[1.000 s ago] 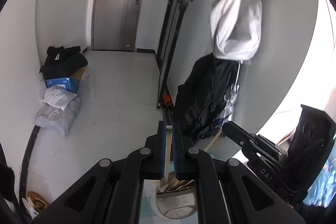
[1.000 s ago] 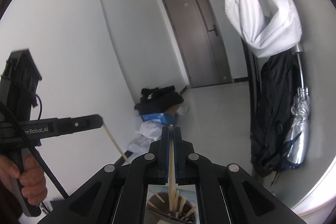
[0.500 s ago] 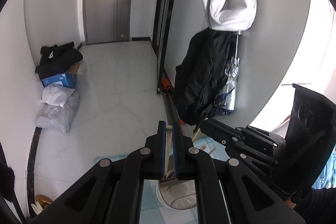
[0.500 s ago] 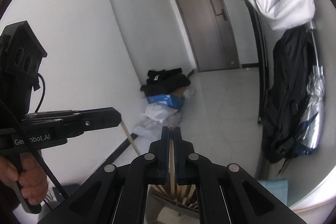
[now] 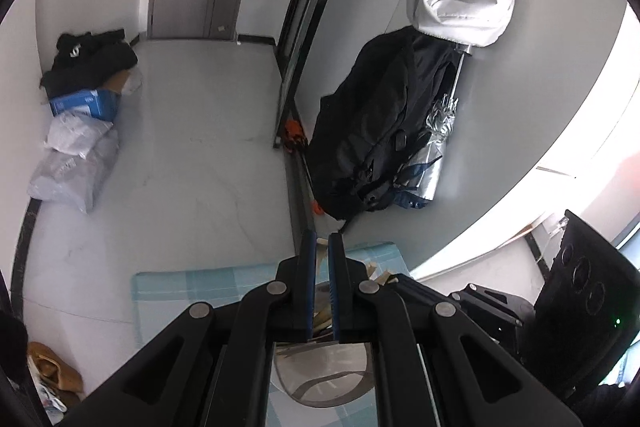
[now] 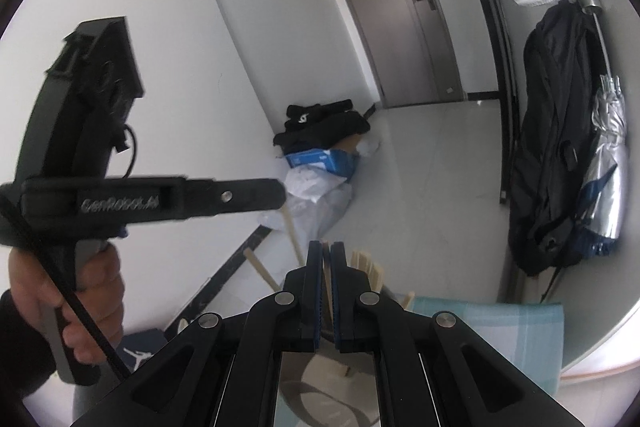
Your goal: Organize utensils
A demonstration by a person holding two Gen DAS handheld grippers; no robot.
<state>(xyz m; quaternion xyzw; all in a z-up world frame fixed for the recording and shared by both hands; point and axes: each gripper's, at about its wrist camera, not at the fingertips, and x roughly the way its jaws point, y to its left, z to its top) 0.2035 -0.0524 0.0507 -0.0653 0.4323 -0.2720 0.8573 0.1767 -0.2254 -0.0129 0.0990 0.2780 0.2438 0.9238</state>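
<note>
My left gripper [image 5: 322, 247] is shut on a pale wooden stick [image 5: 321, 254], held above a steel cup [image 5: 324, 383] that holds several wooden sticks. It also shows in the right wrist view [image 6: 280, 205], with its stick [image 6: 292, 233] slanting down from its tip. My right gripper [image 6: 326, 251] is shut on another thin wooden stick [image 6: 327, 283], over the same cup [image 6: 316, 387] with several sticks [image 6: 366, 267] standing in it. The cup rests on a light blue checked cloth [image 5: 192, 287].
The cloth [image 6: 500, 331] covers a small table. Beyond are a grey floor, a black bag [image 5: 372, 119] and silver umbrella [image 5: 432, 147] on the right wall, and parcels with a blue box [image 5: 84, 103] on the left. The right gripper's body [image 5: 568, 307] sits close at right.
Both grippers have tilted downward and come lower over the cup. The cloth now shows in both views. Each still holds its stick.
</note>
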